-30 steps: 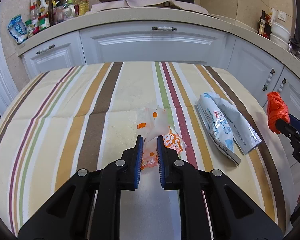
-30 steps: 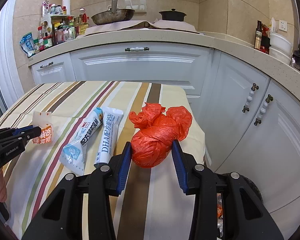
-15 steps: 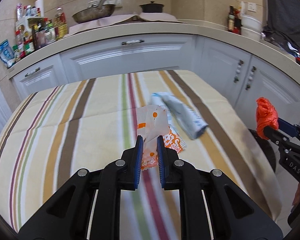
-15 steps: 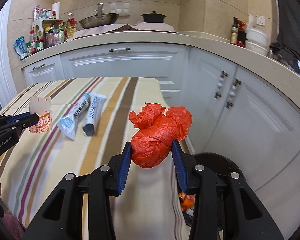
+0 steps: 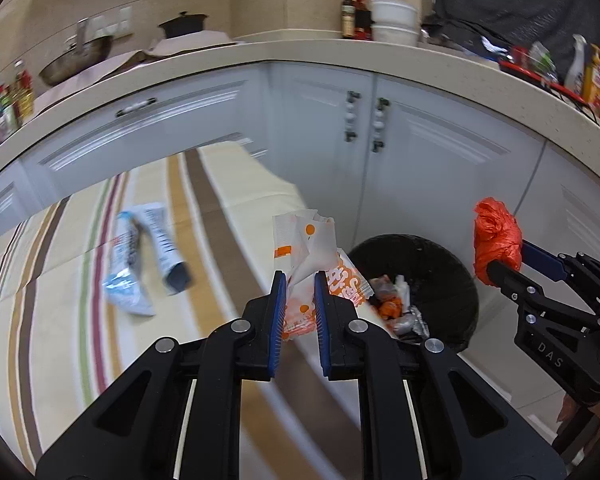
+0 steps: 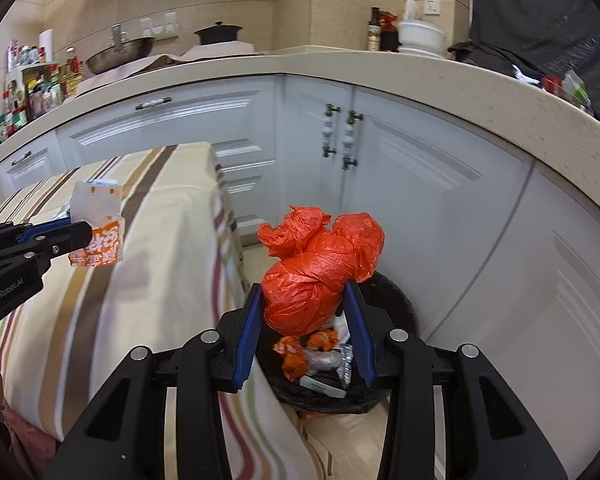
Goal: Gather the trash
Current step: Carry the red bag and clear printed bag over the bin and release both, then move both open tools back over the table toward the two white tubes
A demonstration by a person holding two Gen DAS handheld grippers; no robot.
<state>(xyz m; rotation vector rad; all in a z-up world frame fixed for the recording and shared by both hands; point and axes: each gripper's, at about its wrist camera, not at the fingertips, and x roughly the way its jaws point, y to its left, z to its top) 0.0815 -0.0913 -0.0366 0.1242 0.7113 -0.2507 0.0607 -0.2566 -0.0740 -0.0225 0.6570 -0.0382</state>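
My left gripper [image 5: 300, 280] is shut on a white and orange snack wrapper [image 5: 312, 252] and holds it above the table's right edge; the wrapper also shows in the right wrist view [image 6: 98, 228]. My right gripper [image 6: 305, 292] is shut on a crumpled red plastic bag [image 6: 316, 272], held above a black trash bin [image 6: 400, 312] on the floor. The bin [image 5: 440, 264] holds several pieces of trash. The red bag [image 5: 496, 240] shows at the right of the left wrist view. Two white and blue packets [image 5: 140, 264] lie on the striped tablecloth [image 5: 60, 320].
White cabinets [image 6: 420, 168] stand right behind the bin, under a beige counter [image 6: 380, 68]. The counter carries a pan [image 6: 120, 54], a black pot [image 6: 218, 34], bottles and bowls. The table edge [image 6: 228, 240] sits just left of the bin.
Both grippers have swung right, away from the table, with their loads still held. The bin has come into view under the red bag. The two packets stay on the table.
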